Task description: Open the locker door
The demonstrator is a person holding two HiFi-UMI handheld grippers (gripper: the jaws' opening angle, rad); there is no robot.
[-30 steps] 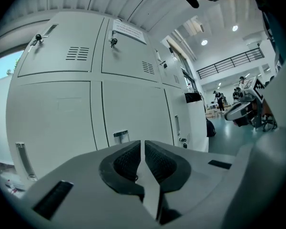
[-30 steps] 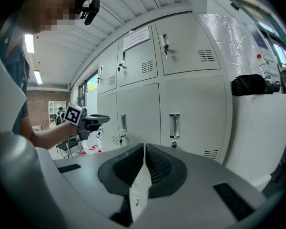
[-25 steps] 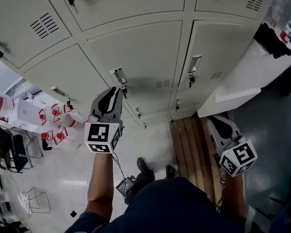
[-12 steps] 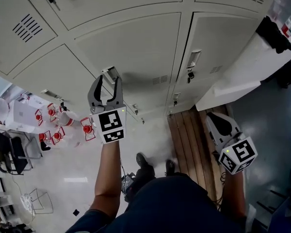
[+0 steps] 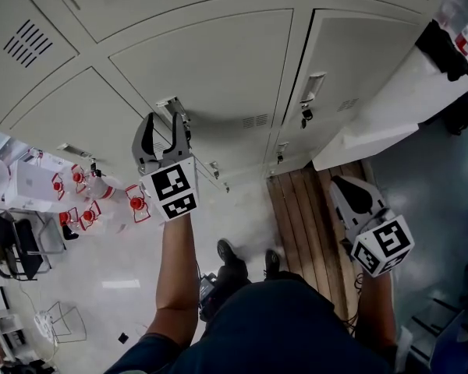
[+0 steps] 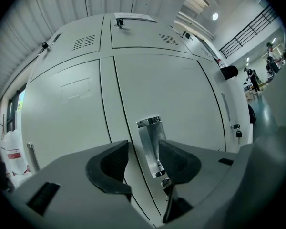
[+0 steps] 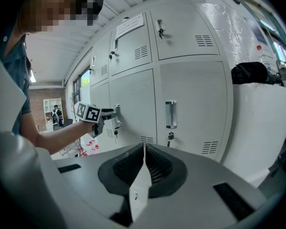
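Observation:
The grey locker door has a shiny metal handle on its left edge. My left gripper is at that handle and its jaws are opening. In the left gripper view the handle stands upright in the gap of the left gripper, close to the right-hand finger, and the pads do not press on it. My right gripper hangs low at the right, away from the lockers. In its own view the right gripper is shut with nothing in it.
The neighbouring locker has its own handle with a key hanging below. A white covered bulk stands at the right. Wooden boards lie on the floor. Red and white items sit at the left.
My left gripper has risen to the handle and gone from shut to open, so its fingers now stand on either side of it. The right gripper has stayed put.

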